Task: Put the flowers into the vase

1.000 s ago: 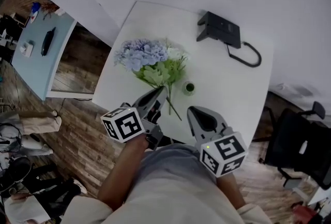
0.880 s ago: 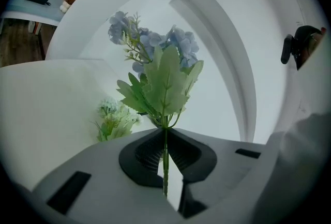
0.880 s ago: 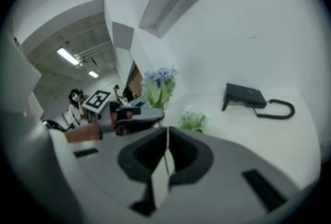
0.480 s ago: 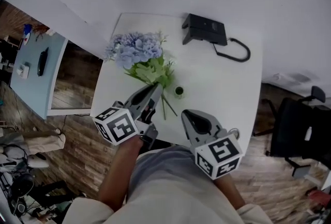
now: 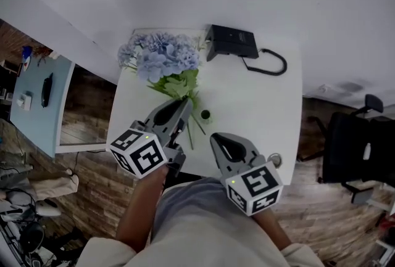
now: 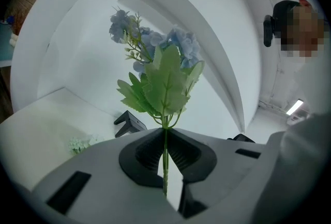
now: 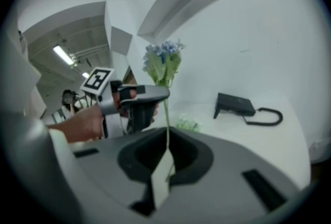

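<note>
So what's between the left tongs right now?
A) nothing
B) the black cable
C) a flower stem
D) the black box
C: in the left gripper view the left tongs are closed on the thin green flower stem, with its leaves and blue blooms standing above them.

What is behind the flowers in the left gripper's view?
Mostly bare white wall. Low down, one end of the black device on the table shows past the leaves; the flowers and the left gripper cover the rest of it.
</note>
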A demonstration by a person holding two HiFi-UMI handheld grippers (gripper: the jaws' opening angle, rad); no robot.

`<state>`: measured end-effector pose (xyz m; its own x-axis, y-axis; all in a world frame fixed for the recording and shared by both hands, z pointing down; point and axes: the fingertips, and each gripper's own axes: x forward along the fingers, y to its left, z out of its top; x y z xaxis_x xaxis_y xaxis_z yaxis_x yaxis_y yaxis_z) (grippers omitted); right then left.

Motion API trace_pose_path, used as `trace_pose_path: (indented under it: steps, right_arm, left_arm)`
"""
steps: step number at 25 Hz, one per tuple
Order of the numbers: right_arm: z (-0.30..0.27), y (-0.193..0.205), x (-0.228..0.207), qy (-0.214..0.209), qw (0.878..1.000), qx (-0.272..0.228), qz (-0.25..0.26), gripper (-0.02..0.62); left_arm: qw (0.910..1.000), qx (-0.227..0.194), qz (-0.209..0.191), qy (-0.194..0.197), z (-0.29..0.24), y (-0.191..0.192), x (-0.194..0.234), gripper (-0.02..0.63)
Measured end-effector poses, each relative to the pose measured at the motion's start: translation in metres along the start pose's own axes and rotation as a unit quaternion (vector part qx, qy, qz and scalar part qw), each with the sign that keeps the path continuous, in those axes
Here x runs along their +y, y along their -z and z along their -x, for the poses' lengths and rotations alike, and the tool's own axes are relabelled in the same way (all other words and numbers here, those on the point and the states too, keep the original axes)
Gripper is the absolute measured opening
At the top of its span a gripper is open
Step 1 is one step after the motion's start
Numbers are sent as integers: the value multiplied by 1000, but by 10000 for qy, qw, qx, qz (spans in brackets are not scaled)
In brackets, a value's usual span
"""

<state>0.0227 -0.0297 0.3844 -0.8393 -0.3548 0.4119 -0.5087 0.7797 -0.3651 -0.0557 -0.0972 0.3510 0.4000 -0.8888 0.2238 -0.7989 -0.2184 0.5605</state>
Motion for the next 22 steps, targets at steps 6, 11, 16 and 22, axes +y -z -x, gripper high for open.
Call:
trace_pose_path:
  steps: [6,11,16,22]
  right_arm:
    - [7,-5,-10,133,9999,-56,-14,23]
    - [7,-5,-17,271,9996,-57,-81,23]
    - [0,-8,-9,335,9994,-61,-48,23]
    - [-15,-12,5,377,9993,-3,-19,23]
  left_arm:
    - [9985,142,-495,161,-18,-5,-14,40]
    - [9957,227,-858,251,-28,-8,-17,38]
    - [9936,276,-1024,391,-27,-10,-16,38]
    - [9855,434,-1490,682,-27,-15,-10,40]
